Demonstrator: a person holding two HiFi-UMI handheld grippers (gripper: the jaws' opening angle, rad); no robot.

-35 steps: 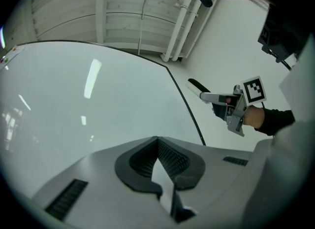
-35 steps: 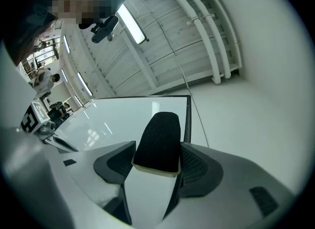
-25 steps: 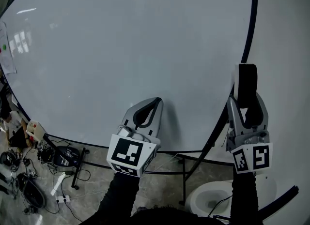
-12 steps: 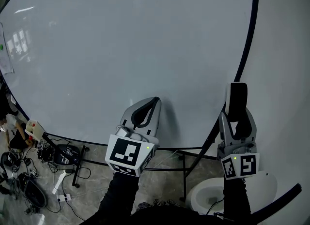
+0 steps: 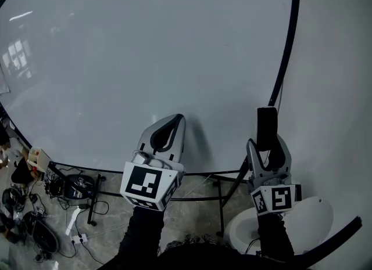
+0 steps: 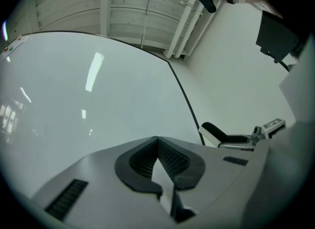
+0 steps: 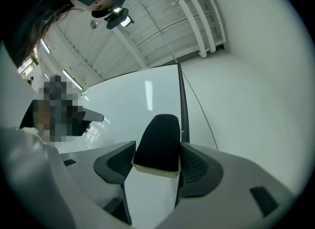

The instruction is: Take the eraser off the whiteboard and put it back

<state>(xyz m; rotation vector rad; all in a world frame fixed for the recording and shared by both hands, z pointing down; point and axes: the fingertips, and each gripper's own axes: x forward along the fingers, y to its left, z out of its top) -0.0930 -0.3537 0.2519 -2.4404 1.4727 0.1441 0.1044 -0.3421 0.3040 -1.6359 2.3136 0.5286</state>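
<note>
clutter of cables and small gear [image 5: 35, 216] lies on the floor at the far left of the head view, beside the foot of the board's black stand [image 5: 93, 202]. above it the whiteboard [image 5: 145, 48] fills most of the frame, blank and glossy with a few light reflections. the left gripper [image 5: 173, 119] is held up in front of the board's lower middle; in the left gripper view its claw [image 6: 157, 142] is clenched, the dark ribbed pads meeting at the tips with nothing between them. to the right, the board's black frame [image 5: 288, 48] curves down to the stand. the right gripper [image 5: 267, 147] is raised just at that edge and grasps the eraser [image 5: 267, 125], which stands upright out of its jaws. in the right gripper view the eraser [image 7: 158, 142] sits between the two pads, black felt face toward the camera over a pale body, with the frame running up behind it; whether it touches the board cannot be told. right of this is plain white wall [image 5: 337, 89], and below it a round white object [image 5: 311, 219] on the floor.
</note>
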